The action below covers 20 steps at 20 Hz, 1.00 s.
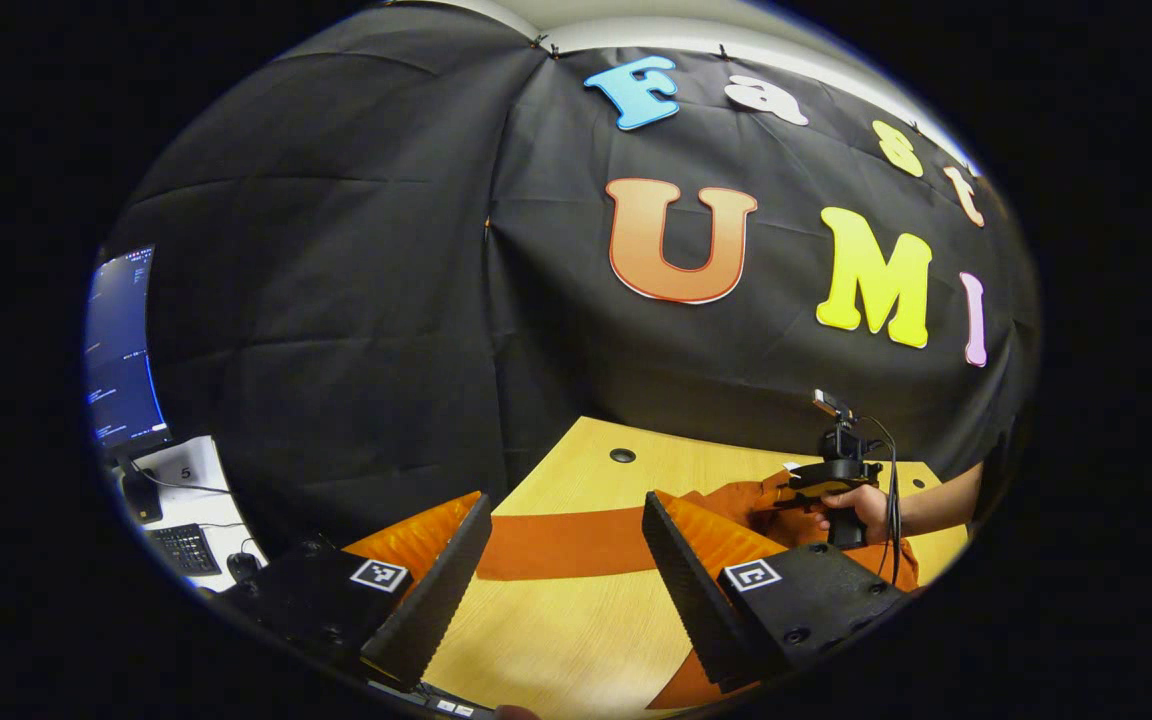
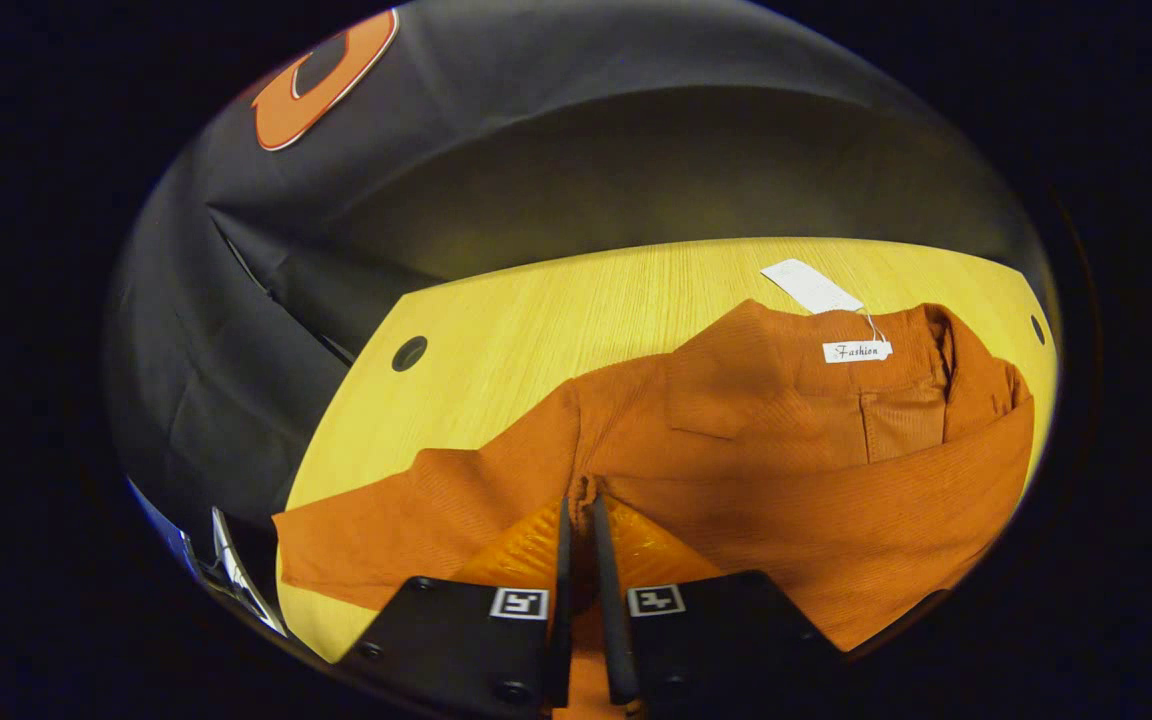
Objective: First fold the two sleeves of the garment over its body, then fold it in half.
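The rust-orange ribbed garment (image 2: 786,470) lies spread on the pale wooden surface (image 2: 536,320), its collar toward the far edge with a white paper tag (image 2: 812,286) resting on the wood just beside the neck label (image 2: 857,351). One sleeve (image 2: 416,520) stretches out flat to the left in the right gripper view; the other side of the cloth is folded over the body in a broad raised band.

The right claw (image 2: 581,520) has its fingers drawn almost together, and a pinch of the orange cloth sits at their tips where sleeve meets body; it looks clamped on the garment, though the thin gap makes the contact hard to confirm.

In the left gripper view, the left claw (image 1: 566,525) stands wide apart above the surface, holding nothing, with the outstretched sleeve (image 1: 561,545) lying across the wood beyond its fingers. Farther off, a hand (image 1: 861,510) holds the other gripper over the bunched cloth. A round cable hole (image 1: 622,455) sits near the surface's far edge. At the left, a lit monitor (image 1: 118,345) and a dark keyboard (image 1: 184,548) stand on a white desk.
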### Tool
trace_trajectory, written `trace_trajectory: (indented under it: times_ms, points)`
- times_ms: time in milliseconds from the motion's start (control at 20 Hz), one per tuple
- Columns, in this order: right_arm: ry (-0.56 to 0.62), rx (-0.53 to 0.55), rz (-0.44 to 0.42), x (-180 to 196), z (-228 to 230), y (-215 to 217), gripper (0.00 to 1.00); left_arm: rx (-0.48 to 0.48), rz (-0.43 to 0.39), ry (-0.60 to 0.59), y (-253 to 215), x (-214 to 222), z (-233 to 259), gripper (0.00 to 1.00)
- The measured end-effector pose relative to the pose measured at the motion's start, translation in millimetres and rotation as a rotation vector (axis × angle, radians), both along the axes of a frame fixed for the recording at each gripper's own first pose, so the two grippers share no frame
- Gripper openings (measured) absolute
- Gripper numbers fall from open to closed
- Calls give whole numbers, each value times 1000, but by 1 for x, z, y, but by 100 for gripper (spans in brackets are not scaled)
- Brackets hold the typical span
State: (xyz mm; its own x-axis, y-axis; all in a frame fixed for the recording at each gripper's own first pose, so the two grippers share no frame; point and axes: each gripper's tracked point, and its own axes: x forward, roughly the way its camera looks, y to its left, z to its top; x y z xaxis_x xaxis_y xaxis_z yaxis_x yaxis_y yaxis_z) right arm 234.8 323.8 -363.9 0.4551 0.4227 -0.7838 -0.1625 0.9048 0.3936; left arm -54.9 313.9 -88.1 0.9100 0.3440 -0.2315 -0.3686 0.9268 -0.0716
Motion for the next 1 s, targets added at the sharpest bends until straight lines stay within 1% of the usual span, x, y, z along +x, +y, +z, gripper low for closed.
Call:
trace_trajectory:
  times_ms: [50,100,150,200,250,400,550,650,700,800,900,1000]
  points:
    - [-2,13,0,-1,4,2,22,6,0,-1,1,2,0,99]
    - [-9,24,0,-3,10,0,49,11,-5,1,1,4,-1,99]
    - [-20,33,0,-3,16,-2,48,16,-6,3,1,6,-3,99]
    - [-35,40,-3,-4,23,-4,57,13,-11,5,2,8,-7,99]
    - [-48,47,-2,-7,33,-7,52,5,-9,8,3,10,-10,99]
    - [-103,58,12,-23,72,-21,77,-51,-10,-12,8,19,-19,99]
    - [-156,136,29,-52,133,-34,77,-130,-41,-14,22,32,-38,98]
    - [-198,174,39,-72,169,-54,77,-147,-45,19,45,45,-59,99]
    - [-218,187,42,-83,186,-64,77,-149,-42,38,60,53,-69,97]
    - [-252,198,41,-105,217,-88,77,-176,-51,74,86,68,-94,97]
    - [-262,199,39,-126,237,-111,77,-196,-103,129,102,85,-122,99]
    - [-270,188,33,-142,253,-133,77,-224,-132,197,120,103,-154,99]
